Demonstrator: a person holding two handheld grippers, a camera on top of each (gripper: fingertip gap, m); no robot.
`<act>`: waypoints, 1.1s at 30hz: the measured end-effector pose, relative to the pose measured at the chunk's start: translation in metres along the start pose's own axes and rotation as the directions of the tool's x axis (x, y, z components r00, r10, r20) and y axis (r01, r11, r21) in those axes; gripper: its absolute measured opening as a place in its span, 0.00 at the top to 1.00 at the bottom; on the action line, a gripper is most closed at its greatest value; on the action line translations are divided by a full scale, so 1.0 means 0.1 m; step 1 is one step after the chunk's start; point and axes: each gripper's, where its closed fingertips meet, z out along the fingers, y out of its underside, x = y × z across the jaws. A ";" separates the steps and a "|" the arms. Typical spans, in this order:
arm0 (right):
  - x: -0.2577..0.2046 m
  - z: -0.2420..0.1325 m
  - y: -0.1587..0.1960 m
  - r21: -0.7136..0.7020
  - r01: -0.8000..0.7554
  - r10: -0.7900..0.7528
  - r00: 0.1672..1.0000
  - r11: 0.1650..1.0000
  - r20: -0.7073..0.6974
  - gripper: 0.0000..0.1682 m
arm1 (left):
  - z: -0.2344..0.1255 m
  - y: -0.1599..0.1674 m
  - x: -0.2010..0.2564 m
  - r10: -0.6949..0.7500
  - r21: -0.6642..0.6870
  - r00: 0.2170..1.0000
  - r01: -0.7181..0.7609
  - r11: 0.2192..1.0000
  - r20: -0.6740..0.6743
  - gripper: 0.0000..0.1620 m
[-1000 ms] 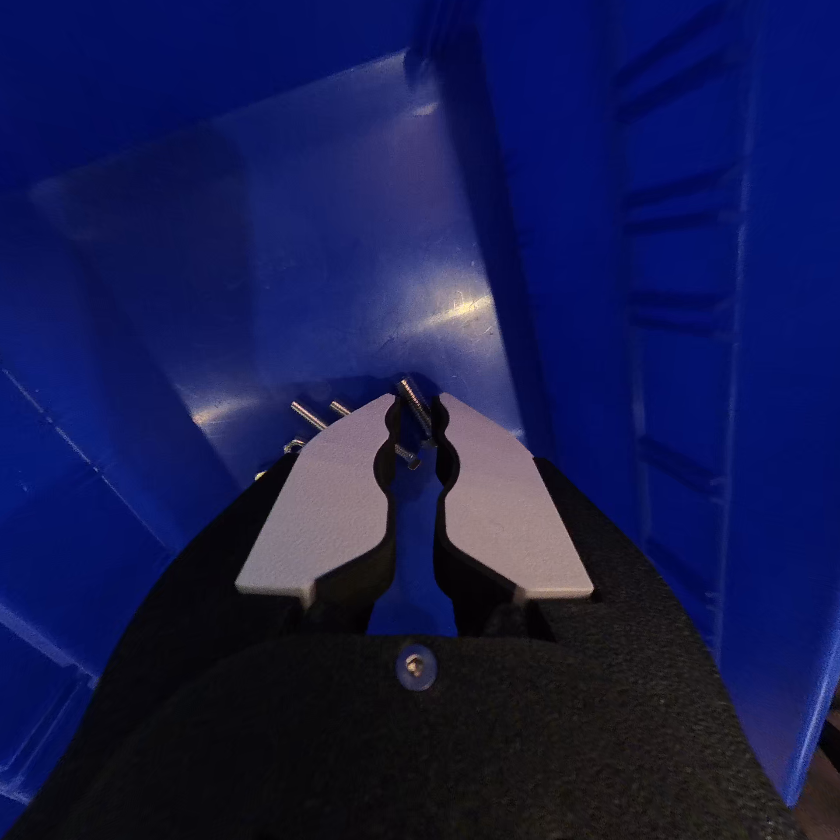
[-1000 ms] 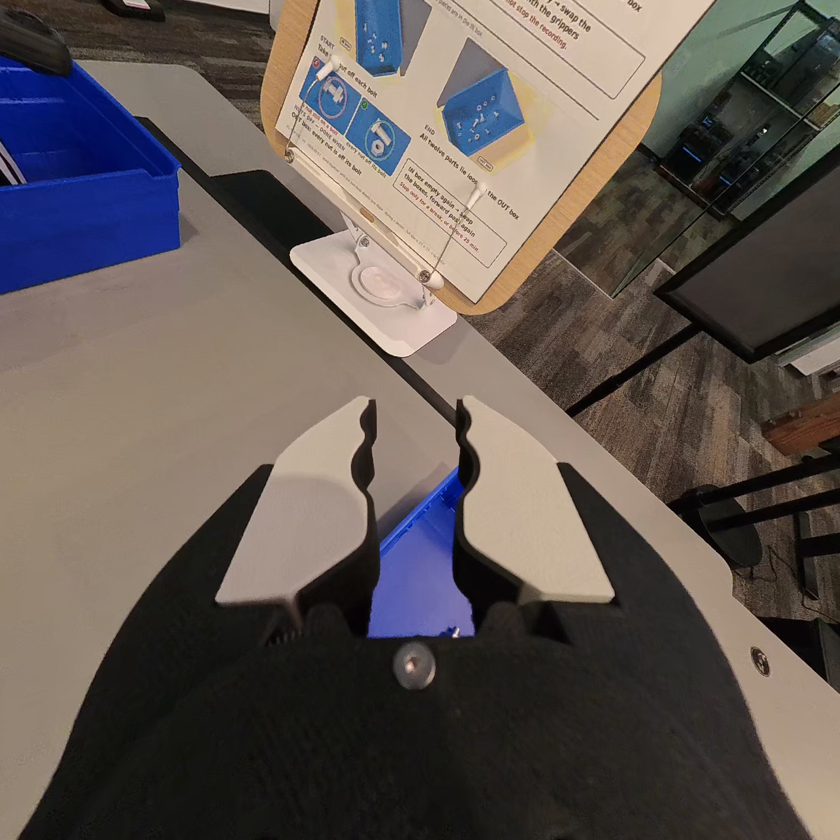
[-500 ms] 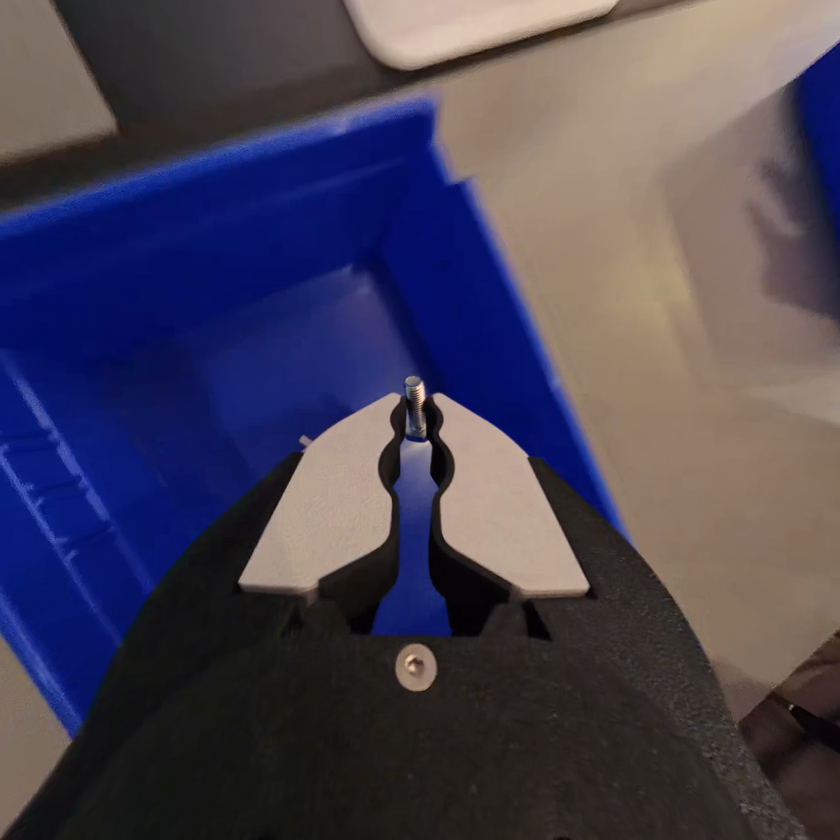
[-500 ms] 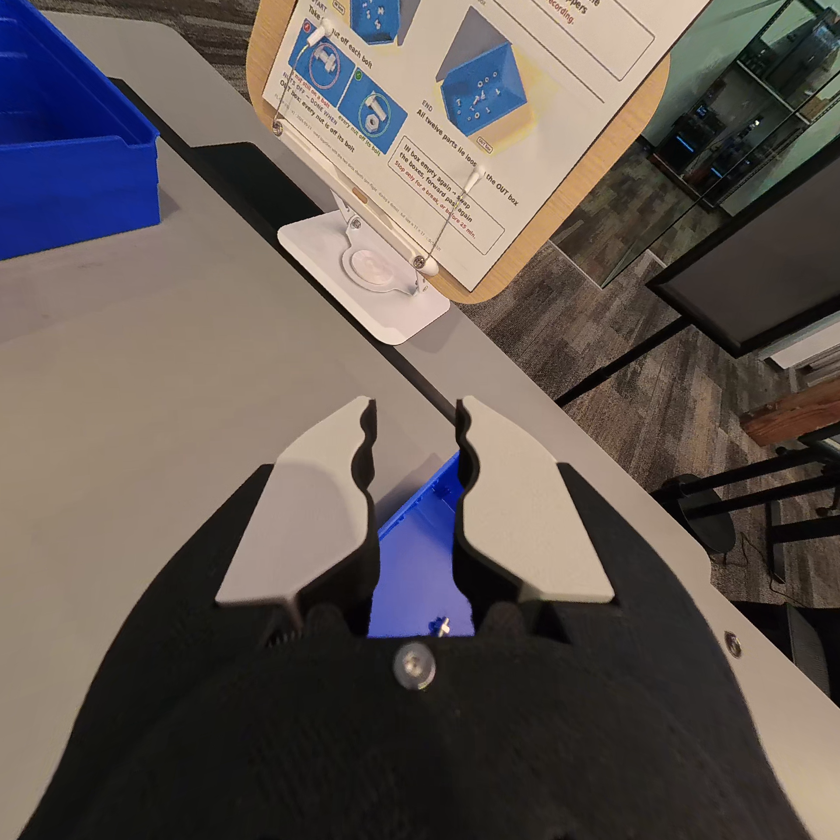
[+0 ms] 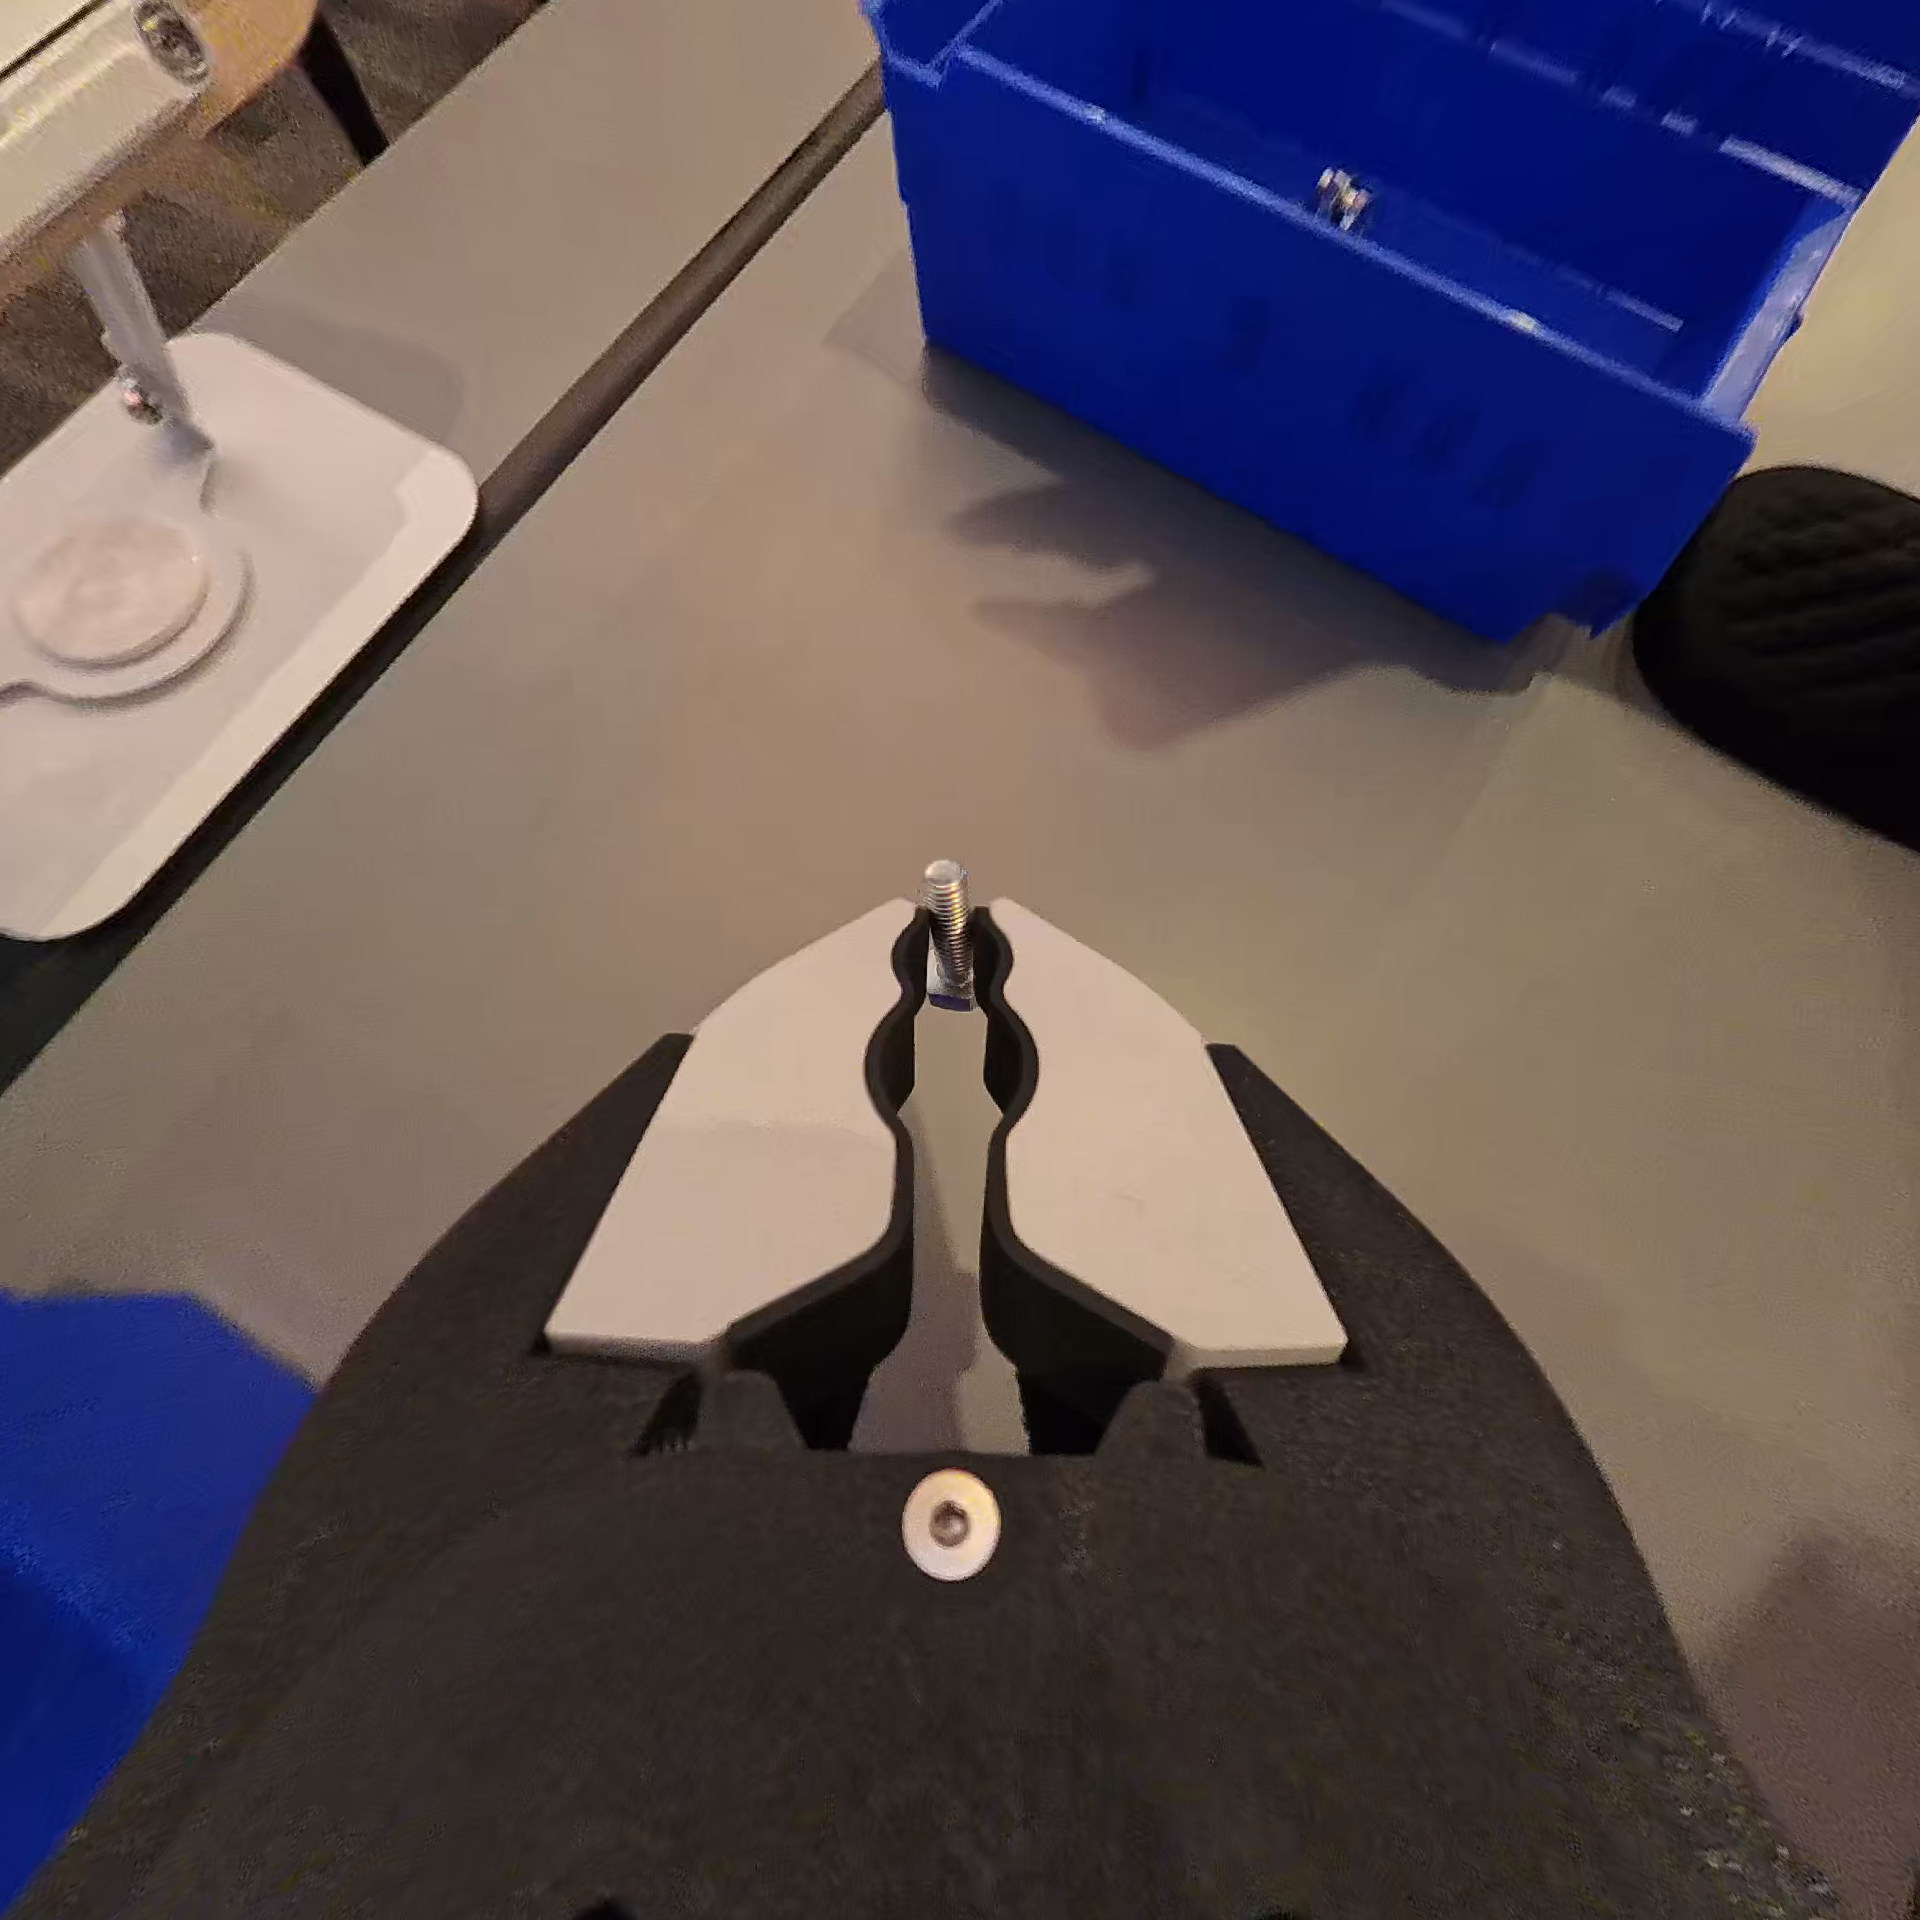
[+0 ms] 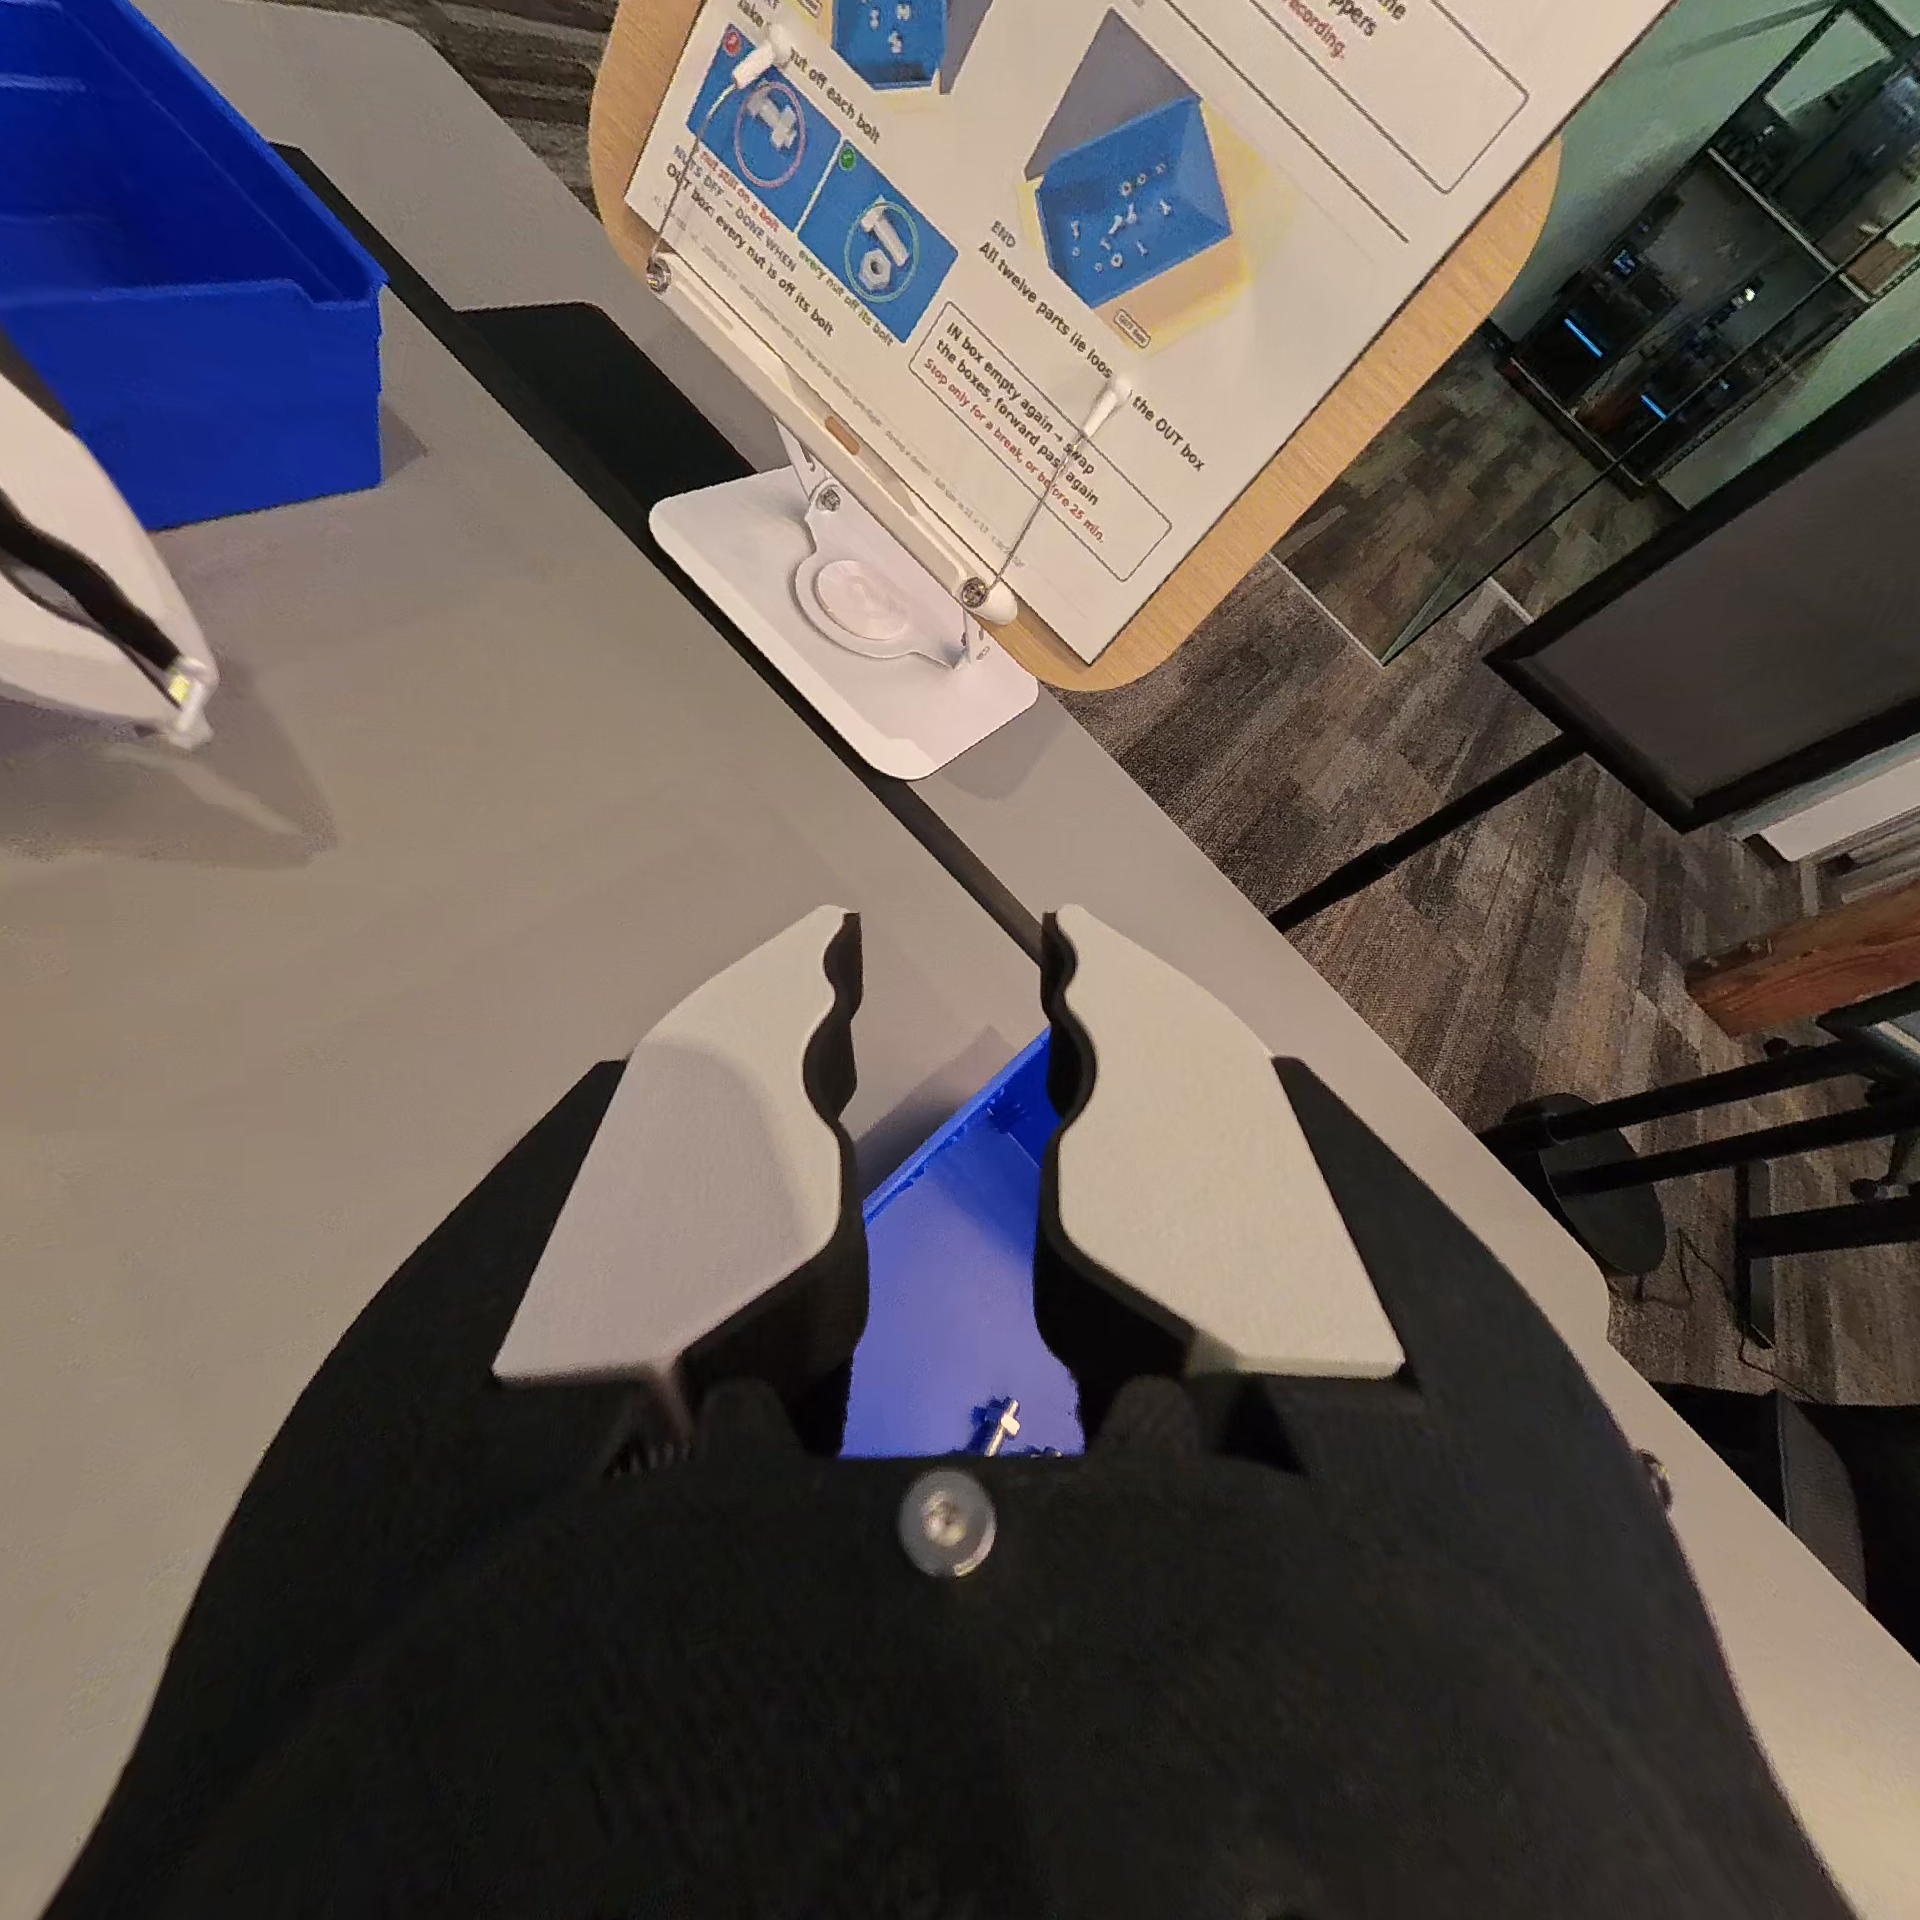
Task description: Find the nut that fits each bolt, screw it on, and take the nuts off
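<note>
My left gripper (image 5: 951, 914) is shut on a small silver bolt (image 5: 948, 935), threaded end pointing forward, above the grey table (image 5: 727, 727). It also shows at the left edge of the right wrist view (image 6: 94, 592), with the bolt's end (image 6: 182, 691) at its tips. My right gripper (image 6: 951, 925) is open and empty above a blue bin (image 6: 935, 1299) that holds a small bolt (image 6: 997, 1423). In the left wrist view this bin (image 5: 1299, 343) is at the upper right with a small metal part (image 5: 1342, 197) inside.
A second blue bin (image 6: 187, 312) stands at the far left; its corner shows in the left wrist view (image 5: 104, 1455). An instruction board (image 6: 1039, 260) on a white stand base (image 6: 842, 613) stands behind a dark seam. The table edge and floor (image 6: 1558, 727) lie to the right. Across from one pair of fingers to the other is roughly 20 cm.
My left gripper closed on a bolt inside the blue bin, lifted it out and swung it over the open table. My right gripper stayed open and shifted slightly.
</note>
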 end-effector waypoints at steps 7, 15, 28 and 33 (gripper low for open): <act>0.08 0.00 0.12 -0.041 -0.008 0.008 1.000 0.999 -0.001 0.80 | 0.57 -0.17 0.39 0.088 0.277 0.993 -0.063 0.959 -0.078 0.95; 0.14 -0.08 0.12 -0.021 -0.028 0.028 1.000 0.999 -0.006 0.80 | 1.05 -0.01 0.64 0.178 0.226 0.962 -0.130 0.965 -0.207 0.96; 0.13 -0.04 0.16 -0.056 -0.010 0.009 1.000 0.998 -0.011 0.82 | 1.25 0.20 0.70 0.280 0.107 0.928 -0.261 0.959 -0.246 0.95; 0.14 -0.04 0.17 -0.061 -0.013 0.012 1.000 0.998 -0.009 0.82 | 1.28 0.25 0.70 0.275 0.092 0.926 -0.260 0.961 -0.260 0.95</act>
